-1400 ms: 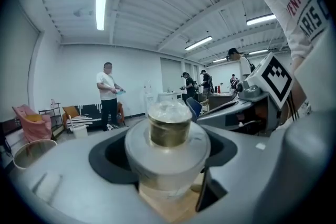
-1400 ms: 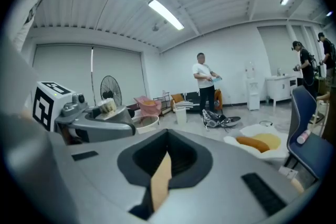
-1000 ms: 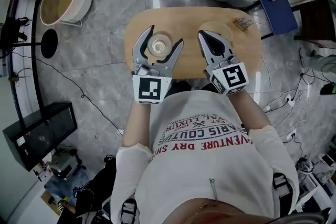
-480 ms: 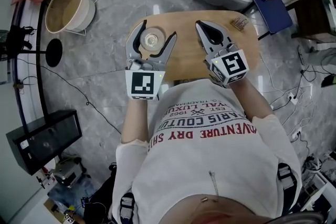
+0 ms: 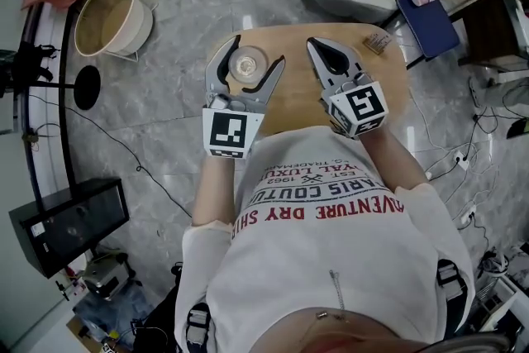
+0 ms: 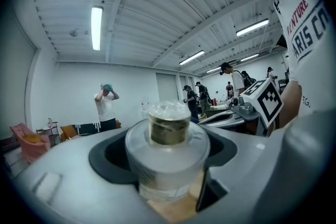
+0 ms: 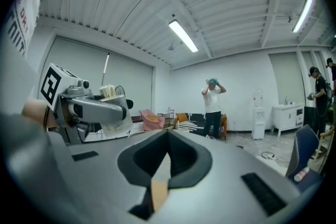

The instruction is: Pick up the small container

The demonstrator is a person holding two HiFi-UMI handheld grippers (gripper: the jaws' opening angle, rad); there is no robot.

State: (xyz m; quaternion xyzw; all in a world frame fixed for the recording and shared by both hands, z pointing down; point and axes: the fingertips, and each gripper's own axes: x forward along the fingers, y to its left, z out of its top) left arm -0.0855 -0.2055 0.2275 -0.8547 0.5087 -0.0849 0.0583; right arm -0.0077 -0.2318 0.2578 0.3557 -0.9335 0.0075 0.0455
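Grey marble floor and a round wooden table (image 5: 297, 95) in the head view. The left tongs (image 5: 256, 54) are spread wide around the small jar (image 5: 248, 62), and the right tongs (image 5: 317, 47) are pinched together with nothing in them.

Left gripper view: the jar sits between the jaws with a gap on one side. There's brownish stuff inside, can't tell what.

Right gripper view: the jaws are closed and only a sliver of table shows.

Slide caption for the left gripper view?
Small clear container stands on the wooden table between the open jaws of the left claw, not yet gripped.

Left hand-held gripper (image 5: 257, 51), right hand-held gripper (image 5: 314, 45): two. Small container (image 5: 246, 62): one. Table (image 5: 294, 92): one. Floor basin (image 5: 139, 19): one.
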